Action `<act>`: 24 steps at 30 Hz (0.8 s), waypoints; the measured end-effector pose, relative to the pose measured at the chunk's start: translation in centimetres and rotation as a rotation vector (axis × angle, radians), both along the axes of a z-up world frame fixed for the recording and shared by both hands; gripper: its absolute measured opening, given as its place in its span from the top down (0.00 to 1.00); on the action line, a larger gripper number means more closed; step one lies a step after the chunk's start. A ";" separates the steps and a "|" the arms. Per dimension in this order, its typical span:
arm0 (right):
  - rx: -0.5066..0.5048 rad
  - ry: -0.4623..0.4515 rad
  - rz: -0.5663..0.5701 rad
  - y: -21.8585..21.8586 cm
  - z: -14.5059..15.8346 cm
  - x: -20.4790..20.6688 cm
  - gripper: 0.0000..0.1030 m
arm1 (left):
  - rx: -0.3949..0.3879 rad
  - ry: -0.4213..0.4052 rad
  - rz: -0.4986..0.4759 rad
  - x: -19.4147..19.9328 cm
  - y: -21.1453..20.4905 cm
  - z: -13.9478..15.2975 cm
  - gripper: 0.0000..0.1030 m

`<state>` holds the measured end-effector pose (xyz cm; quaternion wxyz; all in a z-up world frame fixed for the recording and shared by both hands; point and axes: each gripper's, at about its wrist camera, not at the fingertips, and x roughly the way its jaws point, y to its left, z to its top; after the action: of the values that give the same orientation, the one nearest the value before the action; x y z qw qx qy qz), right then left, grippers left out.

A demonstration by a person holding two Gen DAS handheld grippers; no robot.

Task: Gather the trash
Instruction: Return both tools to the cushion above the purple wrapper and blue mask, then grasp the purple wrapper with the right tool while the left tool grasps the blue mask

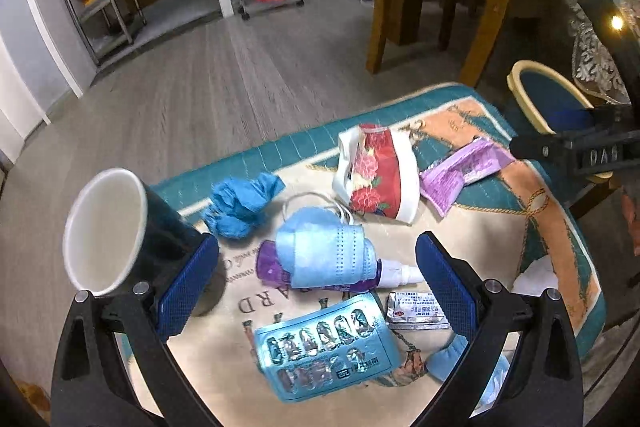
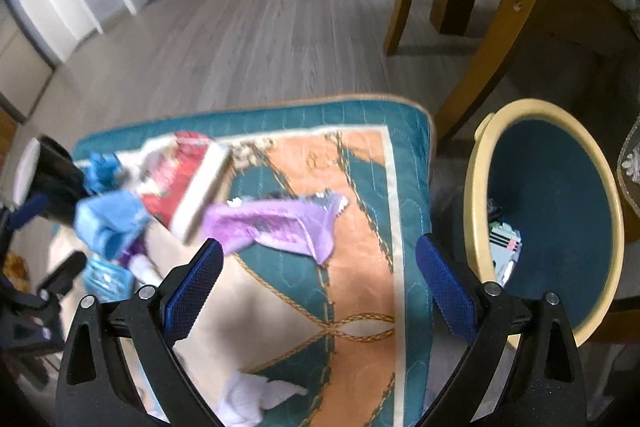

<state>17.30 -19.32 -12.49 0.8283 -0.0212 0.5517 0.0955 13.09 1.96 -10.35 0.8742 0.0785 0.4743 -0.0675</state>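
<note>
The trash lies spread out on a padded mat [image 1: 552, 267] on the floor, so every piece is easy to reach from above. Far left stands a dark paper cup [image 1: 120, 231], tipped a bit, touching the left hand-held gripper [image 1: 316, 267]. That gripper is spread wide and holds nothing. It hangs over a blue face mask [image 1: 324, 251] lying on a purple spray bottle [image 1: 276, 269], with a pill pack [image 1: 324, 347] just in front. I think it wants the mask next. Further right lie a red flowered bag [image 1: 376, 171] and a purple wrapper [image 2: 280, 225]. The right hand-held gripper [image 2: 318, 287] is spread wide and empty too. The bin [image 2: 480, 163] sits just beside the mat on the right, so drops are short.
</note>
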 end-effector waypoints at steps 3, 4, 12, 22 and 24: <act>-0.019 0.030 0.011 0.5 -1.5 0.4 0.07 | -0.011 0.043 0.013 0.8 0.1 -0.9 0.06; -0.022 0.035 0.015 0.7 -1.7 0.4 0.07 | -0.011 0.056 0.020 1.1 0.2 -1.2 0.06; -0.032 0.059 0.076 2.1 -3.4 1.0 0.26 | -0.031 0.096 0.040 1.7 0.6 -2.0 0.06; -0.040 0.116 0.121 2.5 -3.9 0.4 0.80 | -0.012 0.185 0.028 2.3 0.2 -2.7 0.49; -0.034 0.115 0.120 2.7 -3.7 0.3 0.81 | 0.003 0.185 0.017 2.1 0.0 -2.5 0.58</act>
<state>17.62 -16.66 -16.15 0.7874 -0.0625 0.5978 0.1365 15.20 1.97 -12.86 0.8270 0.0693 0.5540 -0.0662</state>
